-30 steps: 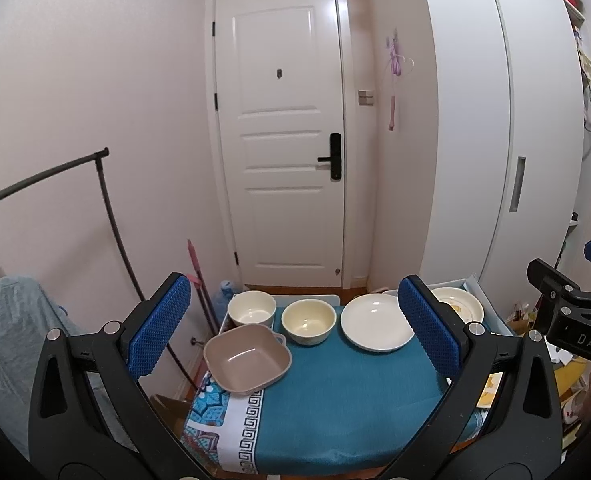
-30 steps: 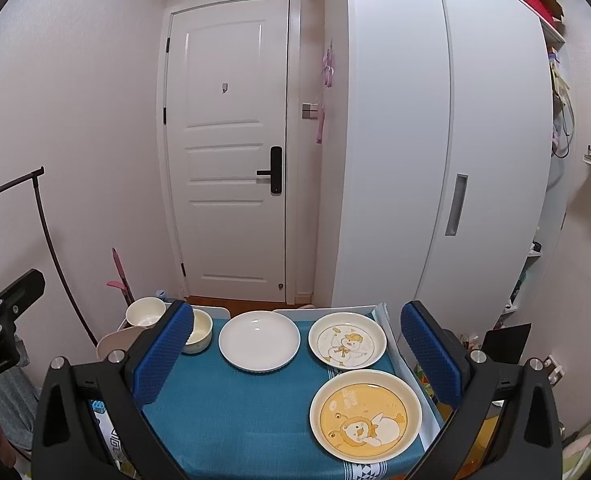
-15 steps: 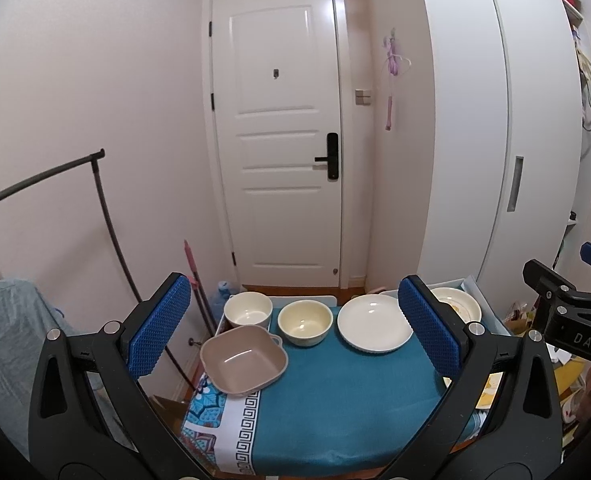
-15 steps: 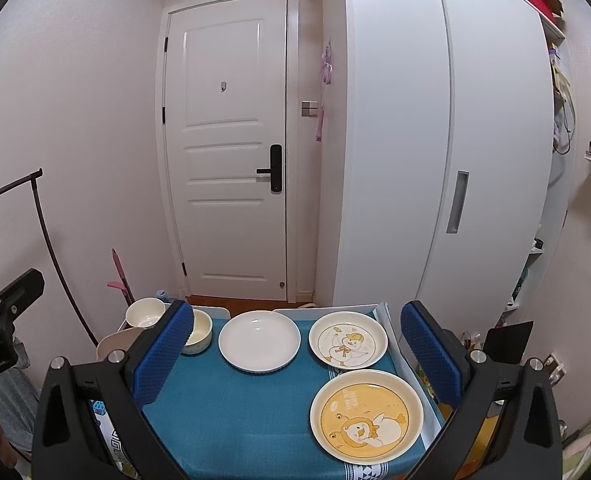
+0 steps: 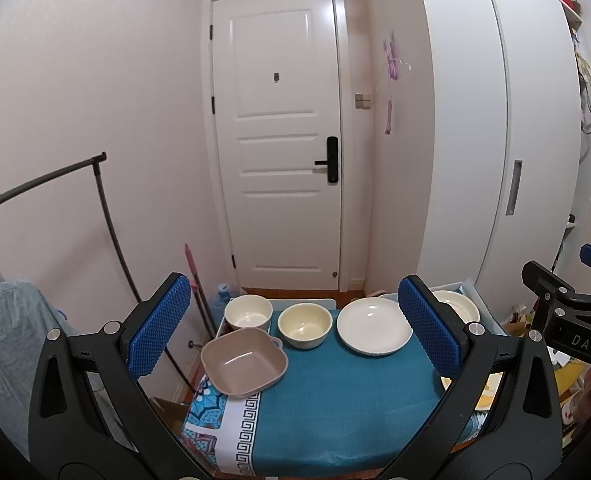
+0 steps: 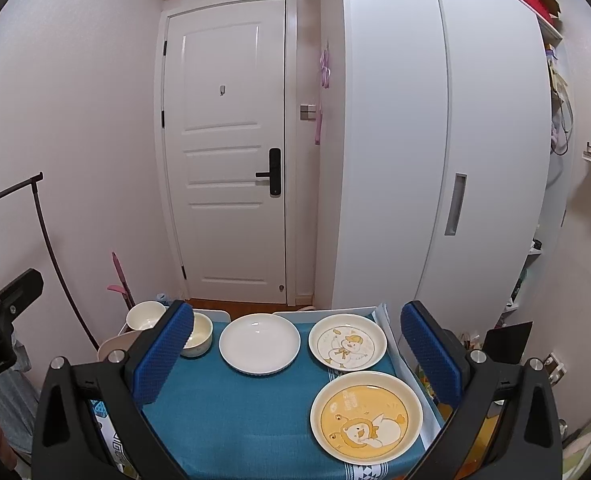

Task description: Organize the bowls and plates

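Observation:
A small table with a teal cloth (image 5: pixel 335 400) holds the dishes. In the left wrist view, a square tan bowl (image 5: pixel 243 362) sits front left, a white bowl (image 5: pixel 248 313) and a cream bowl (image 5: pixel 304 325) behind it, and a plain white plate (image 5: pixel 374 332) to their right. In the right wrist view, a white cartoon plate (image 6: pixel 347 342) and a yellow bear plate (image 6: pixel 366 416) lie at the right, beside the plain white plate (image 6: pixel 259 343). My left gripper (image 5: pixel 295 332) and right gripper (image 6: pixel 297 354) are open, empty, above the table's near side.
A white door (image 5: pixel 279 140) stands behind the table, a white wardrobe (image 6: pixel 435 140) at the right. A dark clothes rail (image 5: pixel 103 208) and a pink mop (image 5: pixel 193 276) stand at the left. Clutter lies on the floor at the right (image 6: pixel 507 340).
Both views have shifted slightly; the dishes have not moved and both grippers stay open.

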### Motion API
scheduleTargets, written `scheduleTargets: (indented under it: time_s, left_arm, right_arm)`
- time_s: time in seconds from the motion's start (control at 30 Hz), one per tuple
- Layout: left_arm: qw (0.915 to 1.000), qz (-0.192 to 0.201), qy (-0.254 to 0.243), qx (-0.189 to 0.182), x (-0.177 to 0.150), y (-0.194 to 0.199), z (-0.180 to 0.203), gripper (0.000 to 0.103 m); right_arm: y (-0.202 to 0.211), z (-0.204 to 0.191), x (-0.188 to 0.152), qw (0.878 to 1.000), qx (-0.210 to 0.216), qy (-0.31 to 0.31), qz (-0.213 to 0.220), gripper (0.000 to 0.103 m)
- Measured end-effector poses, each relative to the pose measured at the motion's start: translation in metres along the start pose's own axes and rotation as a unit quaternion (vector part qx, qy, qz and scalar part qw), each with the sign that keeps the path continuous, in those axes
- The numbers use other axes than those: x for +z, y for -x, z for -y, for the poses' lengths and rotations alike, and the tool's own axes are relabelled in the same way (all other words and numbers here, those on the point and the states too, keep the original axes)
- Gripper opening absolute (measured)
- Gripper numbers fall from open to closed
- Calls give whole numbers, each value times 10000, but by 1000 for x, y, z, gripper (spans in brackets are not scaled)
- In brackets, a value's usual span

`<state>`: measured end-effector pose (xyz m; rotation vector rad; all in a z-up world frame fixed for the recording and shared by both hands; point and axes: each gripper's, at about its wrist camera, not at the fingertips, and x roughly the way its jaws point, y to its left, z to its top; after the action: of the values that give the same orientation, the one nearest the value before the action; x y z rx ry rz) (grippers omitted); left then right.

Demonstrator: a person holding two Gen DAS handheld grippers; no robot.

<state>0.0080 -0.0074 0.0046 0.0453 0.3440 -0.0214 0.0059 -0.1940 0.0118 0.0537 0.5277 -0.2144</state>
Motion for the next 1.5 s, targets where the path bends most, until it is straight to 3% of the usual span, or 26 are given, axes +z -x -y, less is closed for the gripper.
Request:
scheduleTargets:
  time_s: [0.3, 0.47, 0.63, 0.83, 0.97, 1.1, 1.27, 1.33, 1.5]
  left_arm:
    - [9995, -97, -220, -196, 15, -22, 12, 103]
    - [9972, -274, -407, -571, 17, -54, 28, 103]
    - [9894, -825, -445, -1110, 2, -96, 60, 103]
    - [9690, -1810, -603, -1573, -44, -148, 117, 103]
    - [9410, -2687, -481, -2000, -92, -187, 162, 103]
    - [9220, -3342, -268, -1935, -142, -212, 200, 103]
    - [9090, -3825, -20, -1655, -191, -231, 229, 97]
    - [9045, -3958, 115, -1586, -206, -237, 236, 86]
    - [8954, -4203, 300, -1439, -232, -248, 248, 67]
  right_arm:
    - [-8, 8, 11, 9999, -16, -20, -118, 103]
    - [-32, 35, 1, 9989, -236, -158, -380, 103]
    - [-62, 77, -22, 9961, -273, -297, -786, 103]
    - [-101, 139, -67, 9858, 45, -535, -1594, 103]
    - [-130, 176, -103, 9711, 582, -716, -2202, 102]
    - [-167, 204, -145, 9443, 1268, -808, -2928, 84]
    - [-206, 230, -182, 9159, 1747, -702, -3545, 67]
    - [-221, 237, -193, 9069, 1928, -650, -3690, 62]
    - [-242, 246, -202, 8977, 2159, -441, -3816, 51]
